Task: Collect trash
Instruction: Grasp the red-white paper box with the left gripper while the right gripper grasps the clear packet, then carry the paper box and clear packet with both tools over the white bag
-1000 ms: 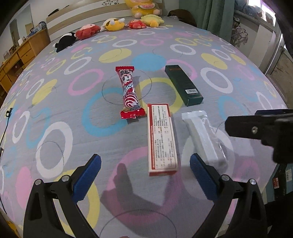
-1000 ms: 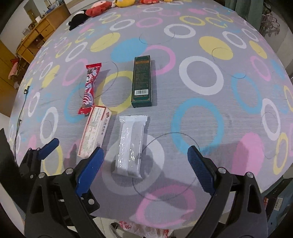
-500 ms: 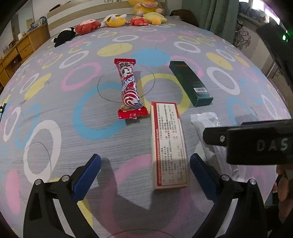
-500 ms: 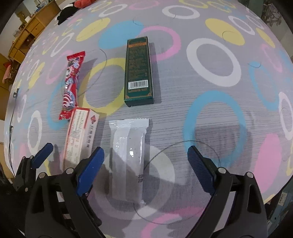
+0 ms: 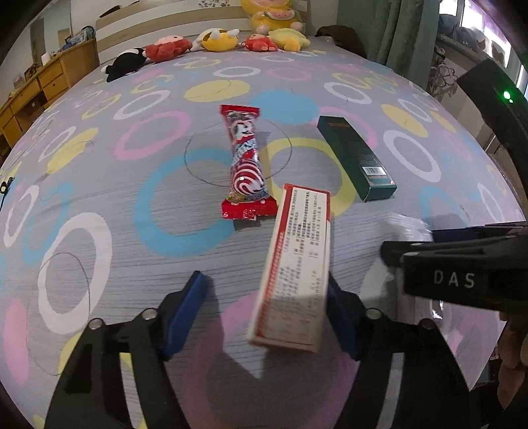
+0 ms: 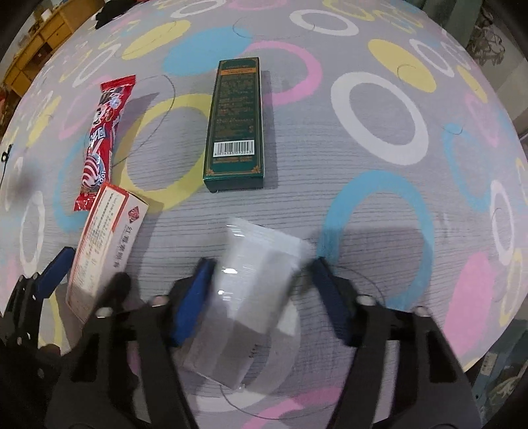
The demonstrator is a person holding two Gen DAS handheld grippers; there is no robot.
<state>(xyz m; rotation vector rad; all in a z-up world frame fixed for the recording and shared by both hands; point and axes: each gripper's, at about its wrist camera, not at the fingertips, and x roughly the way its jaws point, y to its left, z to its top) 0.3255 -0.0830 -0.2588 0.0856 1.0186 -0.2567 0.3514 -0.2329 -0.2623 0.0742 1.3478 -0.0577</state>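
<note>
On the ring-patterned bedspread [image 5: 99, 171] lie several pieces of trash. My left gripper [image 5: 265, 287] is closing around a red-and-white carton [image 5: 297, 264]; the right pad touches the carton's side, the left pad stands clear of it. My right gripper [image 6: 264, 269] is closing over a clear plastic packet [image 6: 244, 303], which is blurred and skewed between the pads. I see no firm pinch on it. Beyond them rest a red candy wrapper [image 5: 246, 165] and a dark green box [image 6: 236, 122]. The carton [image 6: 102, 241] also shows in the right wrist view.
Plush toys [image 5: 214, 36] line the far end of the bed by the headboard. A wooden dresser [image 5: 39, 85] stands at the left, a green curtain [image 5: 396, 29] at the right. The bed's near edge runs just behind both grippers.
Both grippers came down toward the bed and their jaws narrowed. The carton tipped and turned between the left pads. The clear packet skewed between the right pads.
</note>
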